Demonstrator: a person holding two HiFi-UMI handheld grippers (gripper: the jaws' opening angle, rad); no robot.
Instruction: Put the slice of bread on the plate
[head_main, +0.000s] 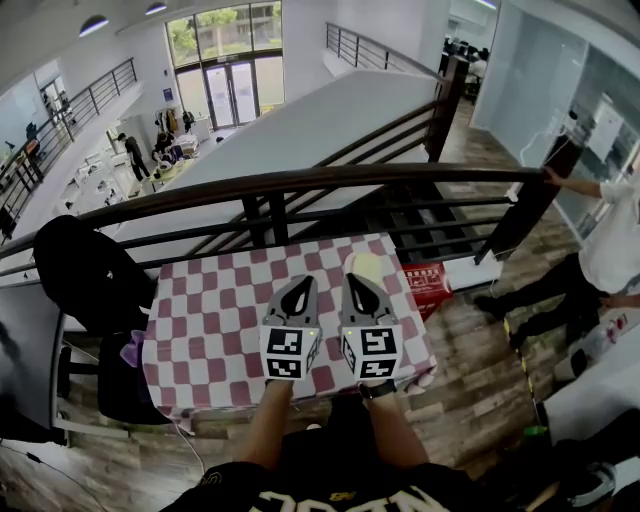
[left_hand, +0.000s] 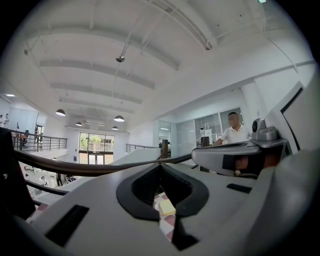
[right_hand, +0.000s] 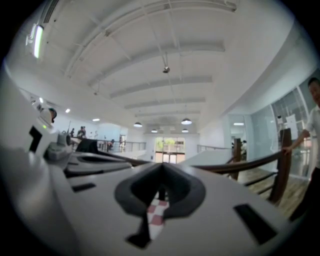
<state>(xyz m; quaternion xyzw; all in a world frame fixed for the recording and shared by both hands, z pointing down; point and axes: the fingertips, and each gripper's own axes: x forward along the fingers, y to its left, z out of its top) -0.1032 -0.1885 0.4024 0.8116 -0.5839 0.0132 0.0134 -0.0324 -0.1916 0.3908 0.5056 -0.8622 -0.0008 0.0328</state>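
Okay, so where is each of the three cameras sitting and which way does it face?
Head view: on the person's head, looking steeply down at the checkered table; shows both forearms, left gripper and right gripper.
Left gripper view: on the left gripper, facing level across the railing; shows its own shut jaws, right gripper alongside.
Right gripper view: on the right gripper, facing level too; shows its shut jaws.
Shared: both gripper views see the railing.

Bright daylight thru glass doors (head_main: 232, 92); we see fisheye bending railing (head_main: 300, 183) below them; right gripper view soft.
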